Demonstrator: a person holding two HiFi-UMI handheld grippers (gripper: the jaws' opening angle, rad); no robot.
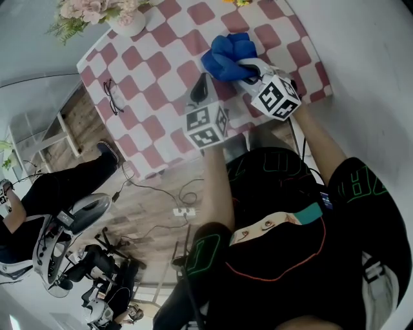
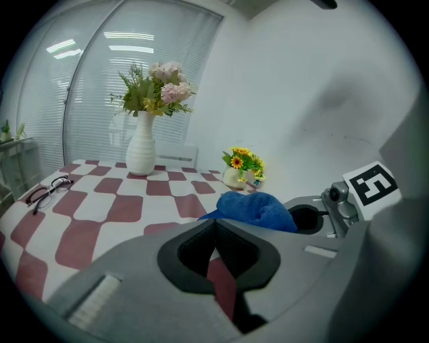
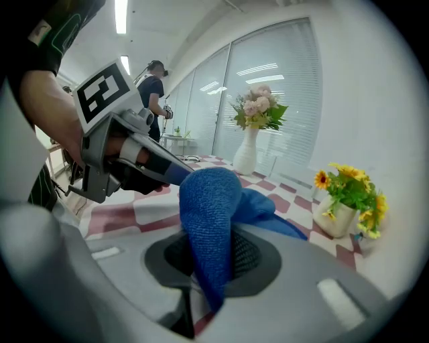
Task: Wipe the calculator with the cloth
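right gripper [image 3: 209,258] clamped on cloth [image 3: 209,194], over checkered counter [image 1: 148,77] | left gripper [image 2: 214,231] jaws together, empty | calculator not visible | wipe likely not started

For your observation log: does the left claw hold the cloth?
No, the blue cloth sits pinched in the right claw.

Cloth [image 1: 229,55]: solid blue.
Table [image 1: 155,84]: red-and-white check.
Vase [image 1: 129,24]: white.
Pink flowers [image 1: 90,8].
Small pot [image 2: 234,178]: cream.
Yellow flowers [image 2: 242,159].
Glasses [image 1: 111,97]: dark frame.
Floor [image 1: 155,206]: grey-brown wood grain.
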